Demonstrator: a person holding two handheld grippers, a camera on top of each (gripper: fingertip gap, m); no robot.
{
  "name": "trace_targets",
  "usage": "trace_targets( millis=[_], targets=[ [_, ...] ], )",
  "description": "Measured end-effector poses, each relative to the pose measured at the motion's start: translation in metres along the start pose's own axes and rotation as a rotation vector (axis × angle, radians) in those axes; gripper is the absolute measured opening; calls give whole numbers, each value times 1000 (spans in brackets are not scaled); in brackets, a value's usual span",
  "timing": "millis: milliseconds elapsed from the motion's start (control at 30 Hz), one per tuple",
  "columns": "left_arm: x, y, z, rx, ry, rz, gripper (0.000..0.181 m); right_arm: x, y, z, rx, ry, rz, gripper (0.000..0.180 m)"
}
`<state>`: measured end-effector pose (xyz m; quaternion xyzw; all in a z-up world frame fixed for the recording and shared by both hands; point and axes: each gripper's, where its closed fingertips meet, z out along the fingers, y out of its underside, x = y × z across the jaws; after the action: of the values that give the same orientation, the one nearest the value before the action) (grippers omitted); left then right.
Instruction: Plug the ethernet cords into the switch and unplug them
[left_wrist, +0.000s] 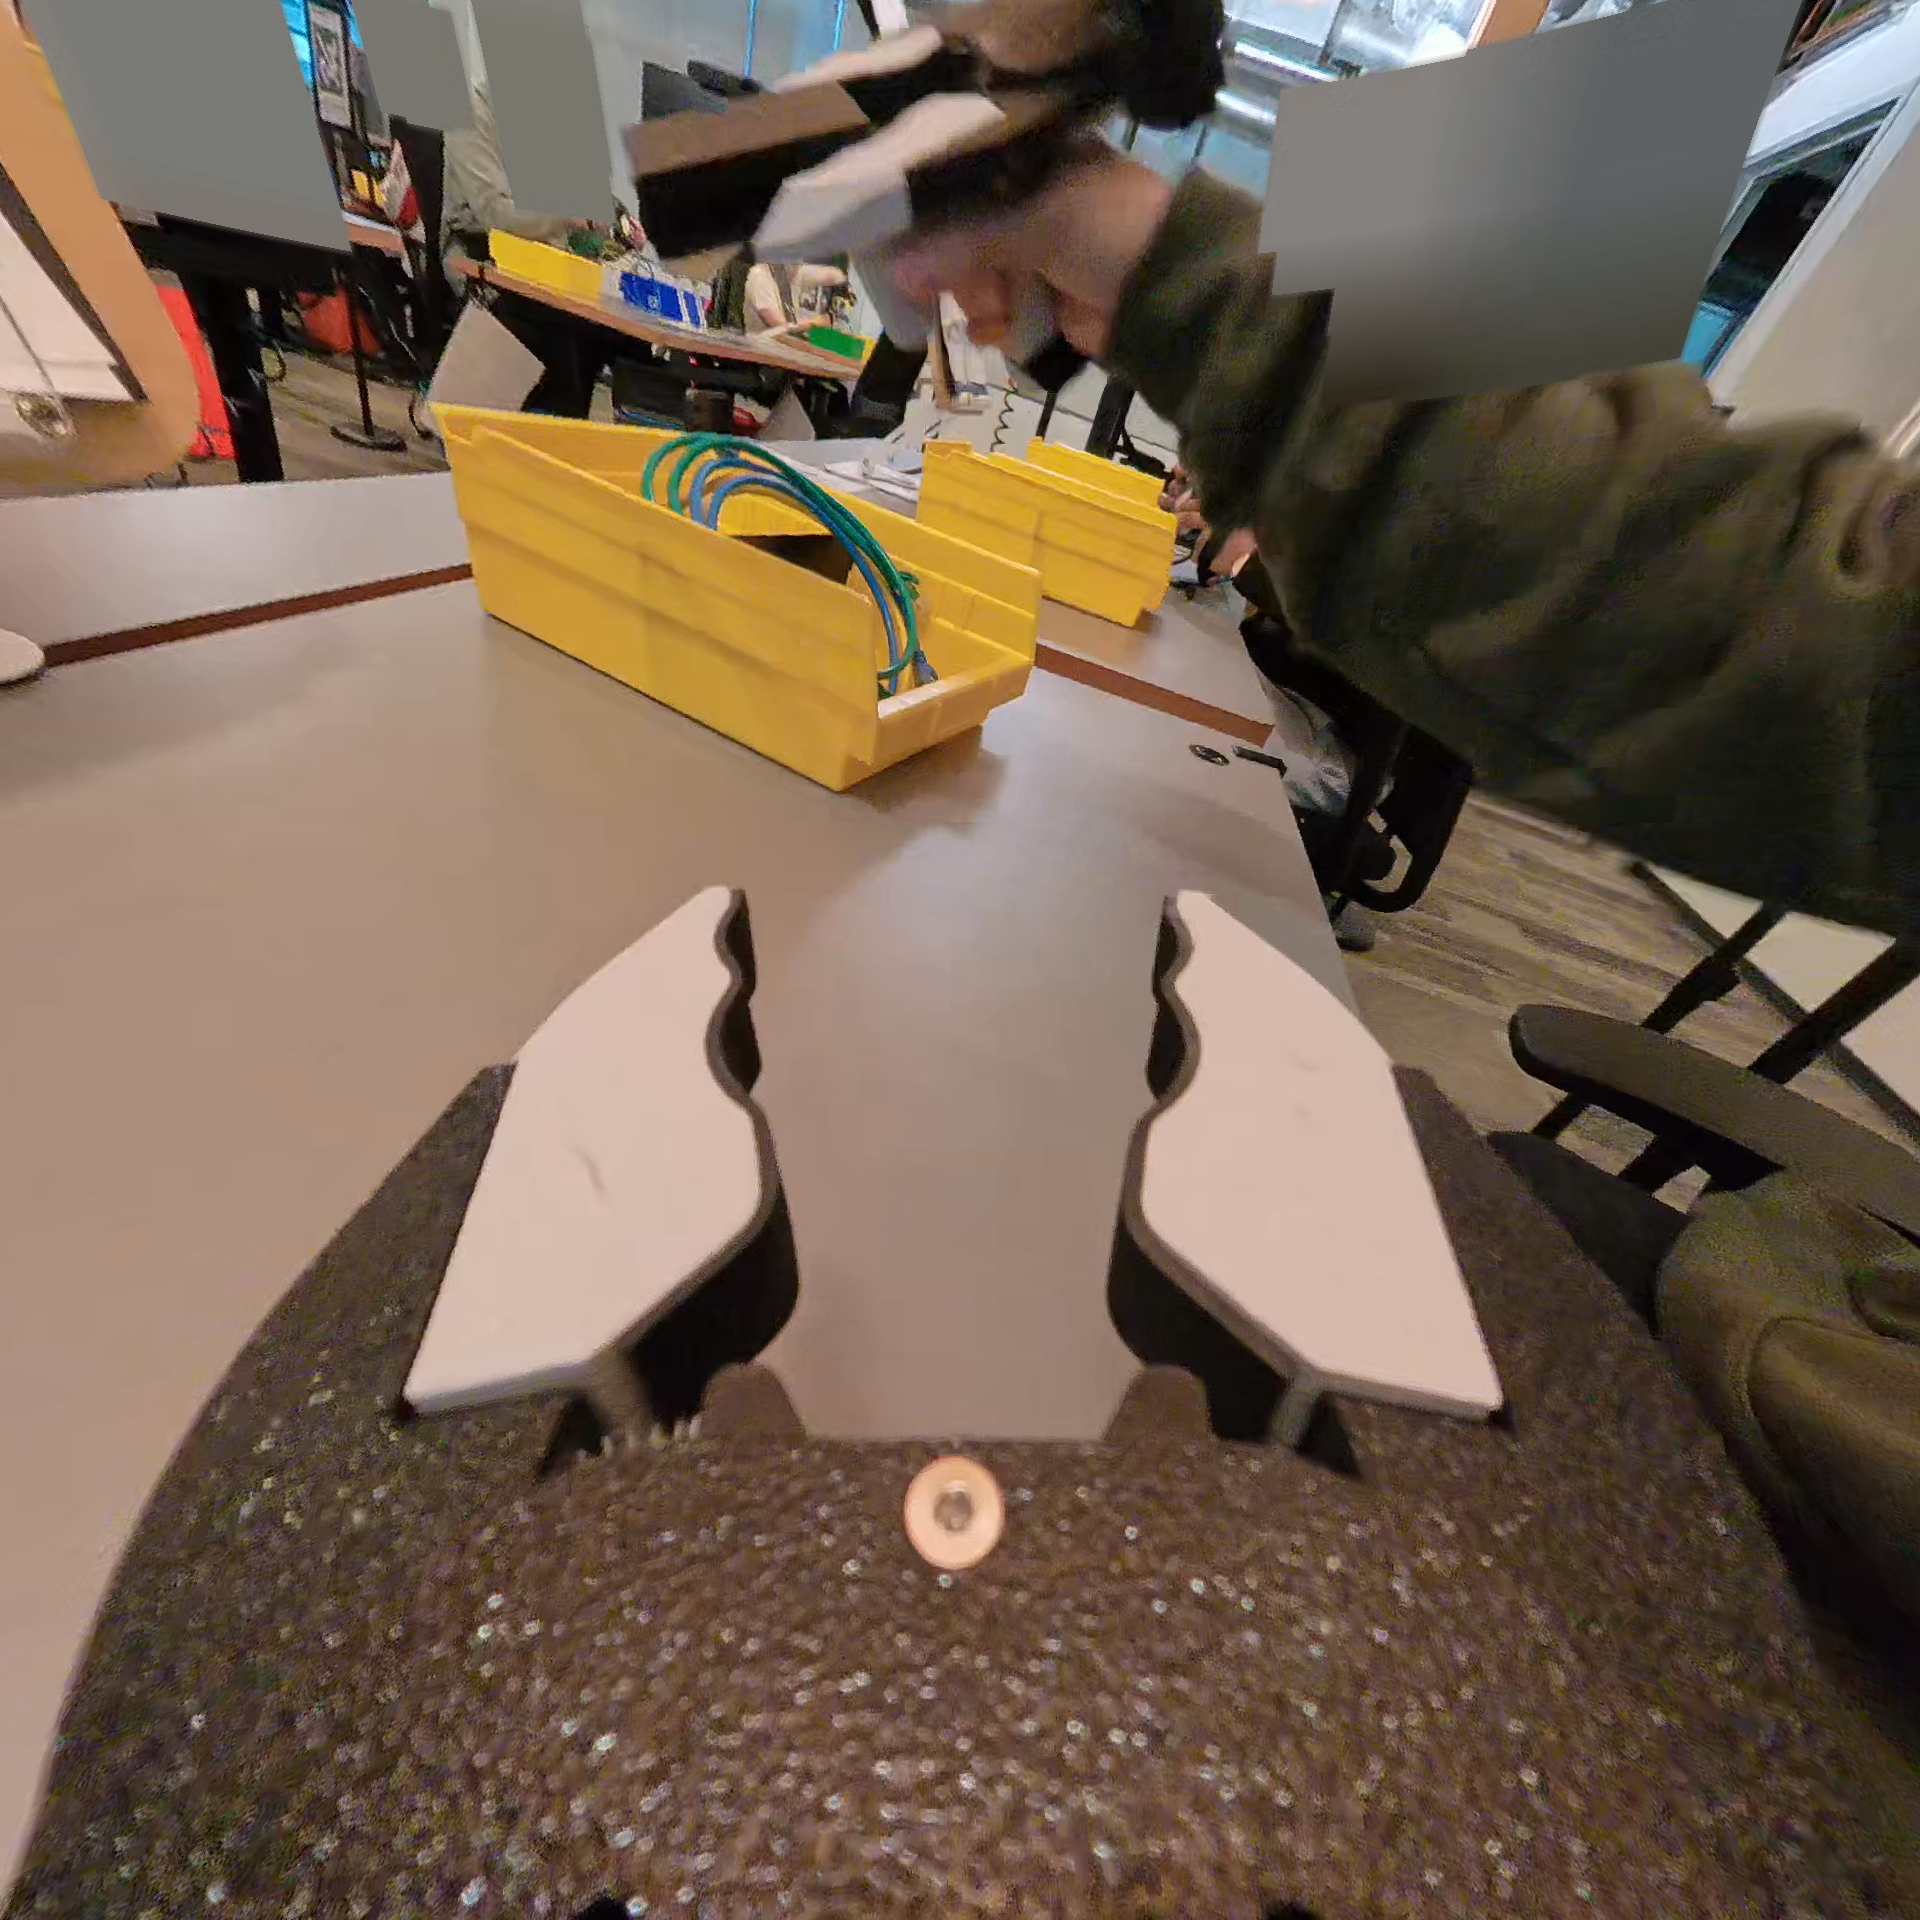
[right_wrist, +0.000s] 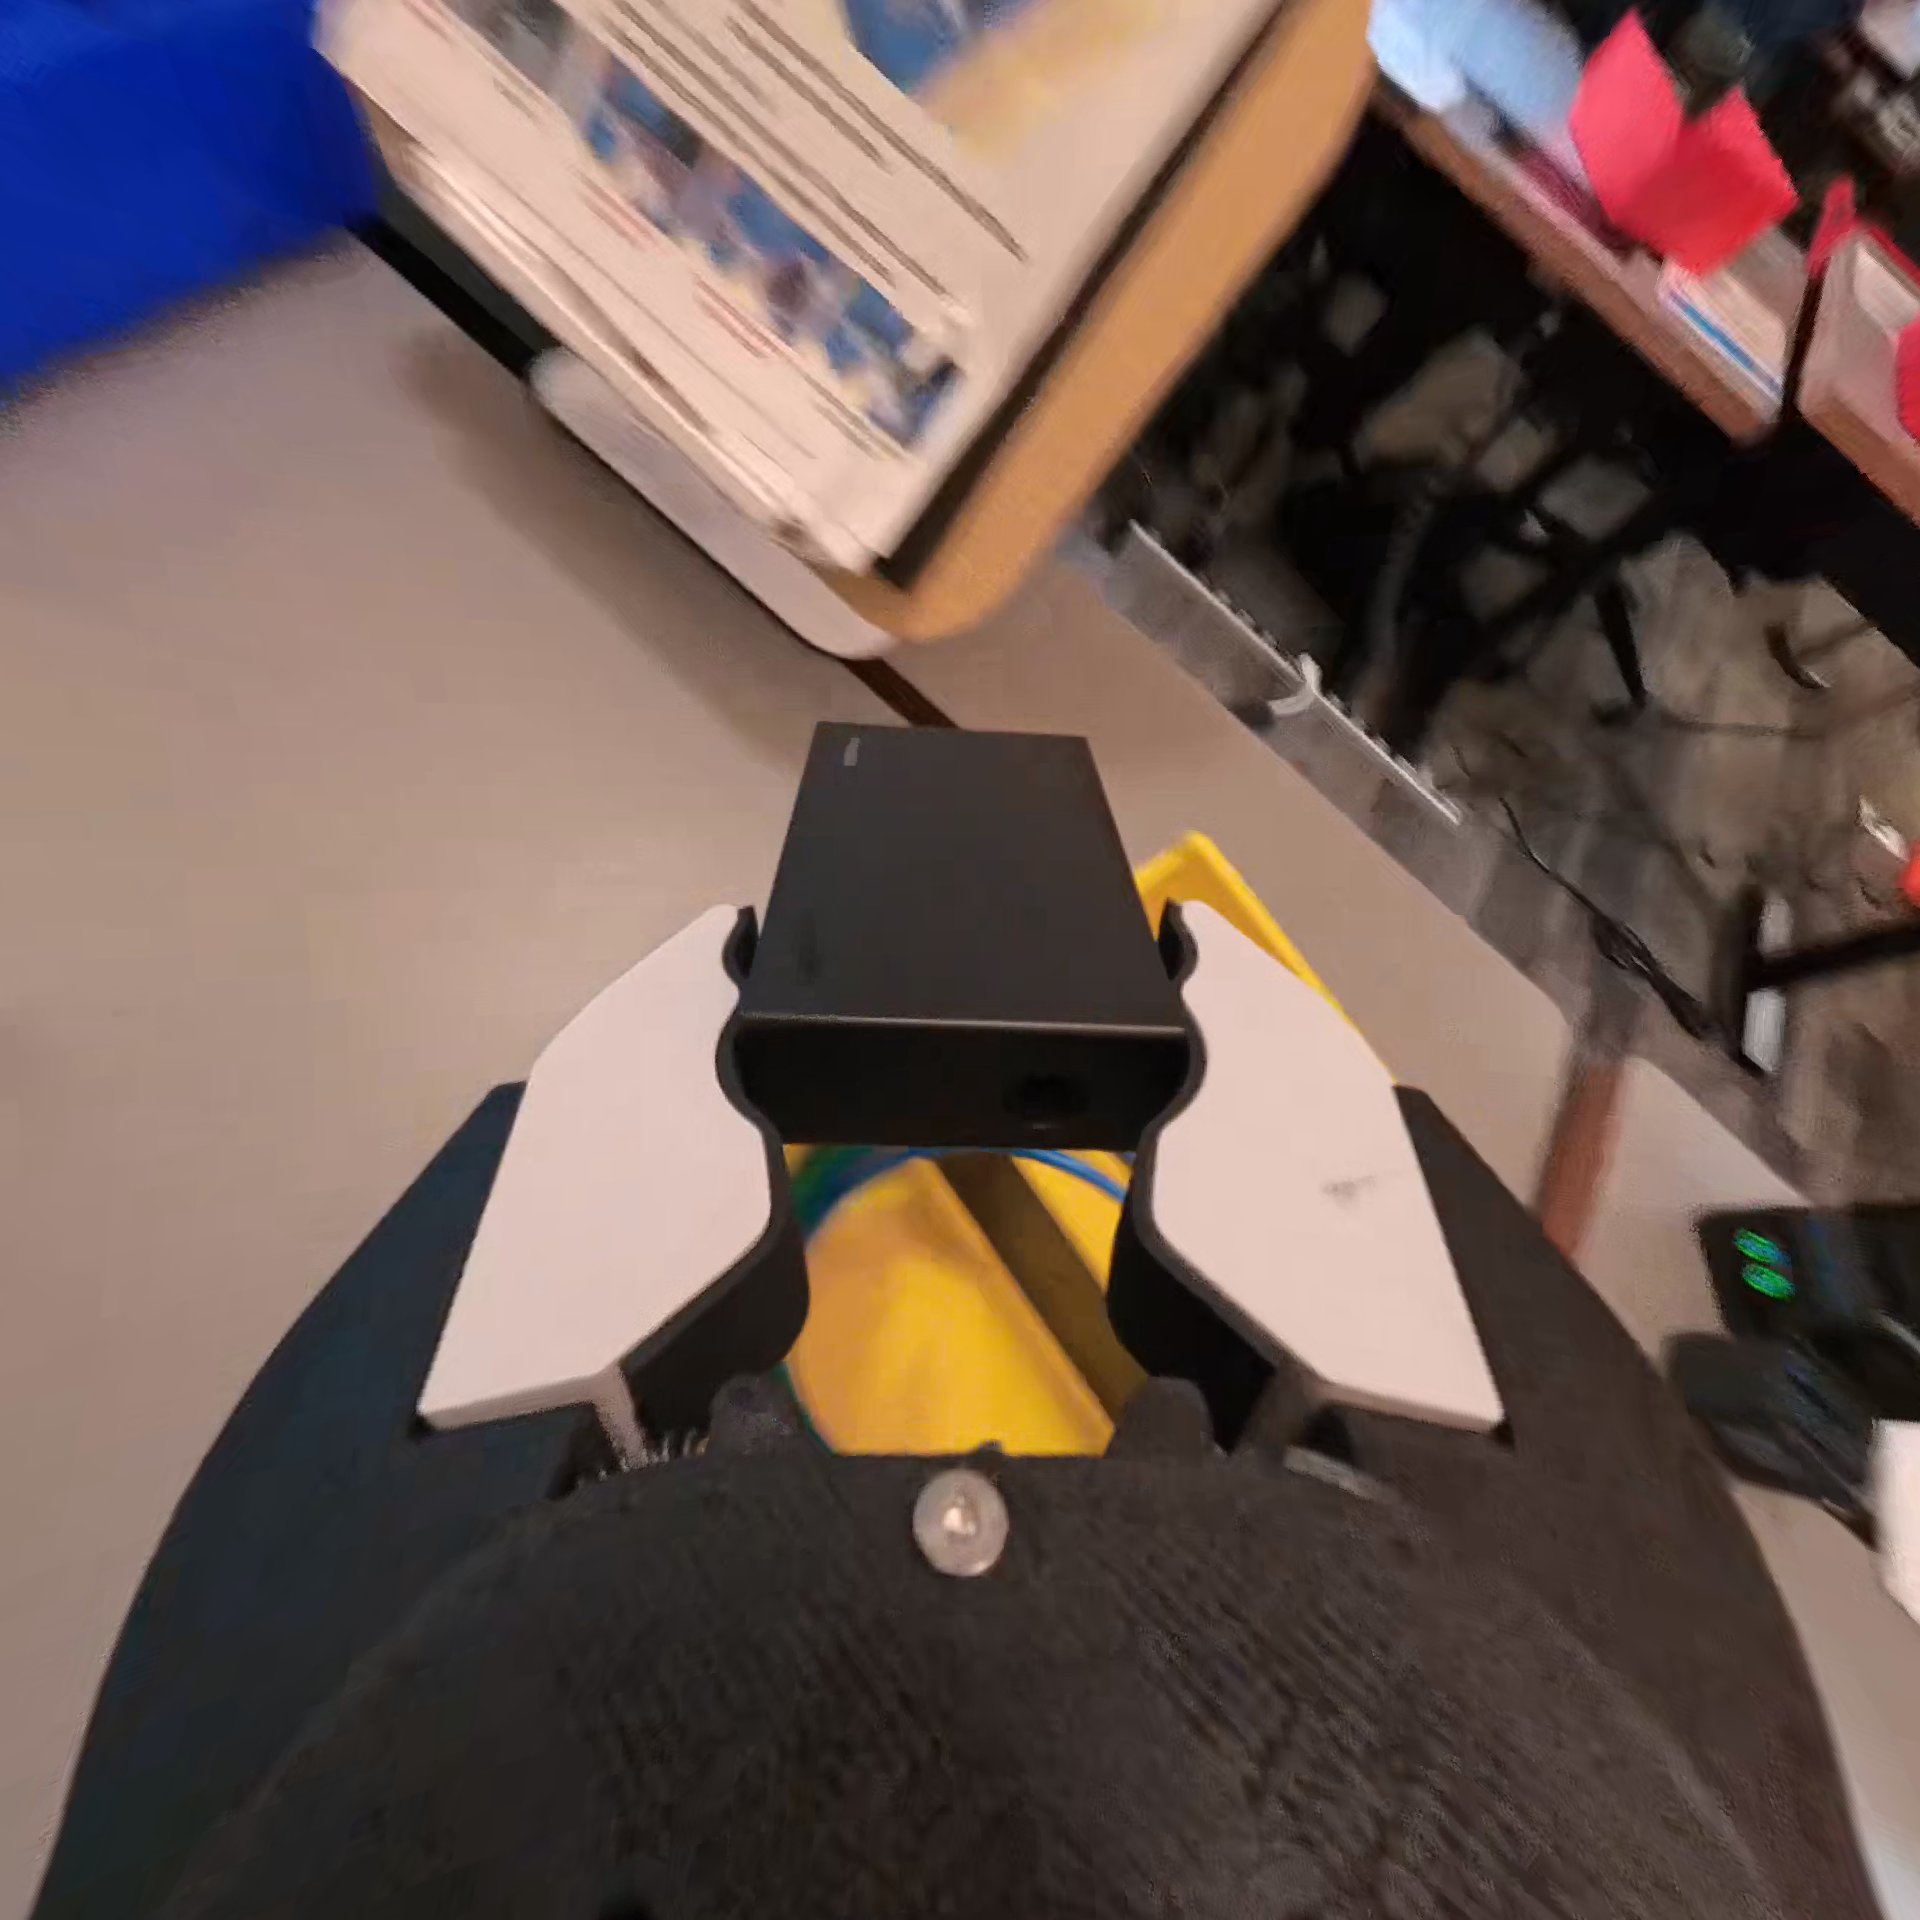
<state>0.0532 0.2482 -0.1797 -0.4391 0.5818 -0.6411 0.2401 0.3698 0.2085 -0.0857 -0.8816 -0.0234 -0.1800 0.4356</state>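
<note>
Holding the black switch (right_wrist: 951, 935) tight, the right tongs (right_wrist: 958, 1023) lifted it above the yellow bin (left_wrist: 727, 613), likely for plugging. Cords (left_wrist: 769, 509) sat inside the bin. Left tongs (left_wrist: 956, 997) were open nearby.

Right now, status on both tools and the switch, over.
Left tool open, empty, over the table. Right tool shut on the switch, lifted above the yellow bin. Cords in bin, unplugged. Nothing in the way.

**Gripper and Operator Appearance**

Each gripper, left gripper (left_wrist: 956, 1039) and right gripper (right_wrist: 961, 1023), has two pale grey fingers (left_wrist: 613, 1153) with black scalloped inner edges, a speckled black body and one silver screw (left_wrist: 953, 1510). The operator wears an olive-green sleeve (left_wrist: 1558, 582).
</note>
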Motion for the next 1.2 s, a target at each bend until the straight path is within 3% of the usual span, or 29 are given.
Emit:
trace_targets(
  millis=[167, 333, 500, 600, 767, 933, 1067, 1200],
  targets=[
    [3, 11, 12, -50, 13, -1, 70, 94, 67, 38, -542, 137, -135, 73],
    [2, 21, 17, -115, -11, 44, 70, 128, 136, 44, -1100, 95, -480, 73],
    [-2, 23, 16, -111, -15, 15, 70, 133, 148, 52, -1253, 48, -583, 74],
    [-3, 22, 15, -92, -7, -11, 70, 133, 146, 53, -1239, 25, -611, 74],
    [-1, 28, 19, -116, -2, -14, 70, 133, 136, 40, -1067, 42, -527, 77],
    [7, 33, 32, -142, 0, -19, 70, 132, 138, -7, -909, 106, -431, 79],
    [13, 42, 52, -198, -43, -1, 70, 100, 151, -61, -599, 230, -191, 77],
    [14, 39, 95, -199, -137, 30, 72, 13, 188, -110, -245, 188, 138, 73]
  ],
)
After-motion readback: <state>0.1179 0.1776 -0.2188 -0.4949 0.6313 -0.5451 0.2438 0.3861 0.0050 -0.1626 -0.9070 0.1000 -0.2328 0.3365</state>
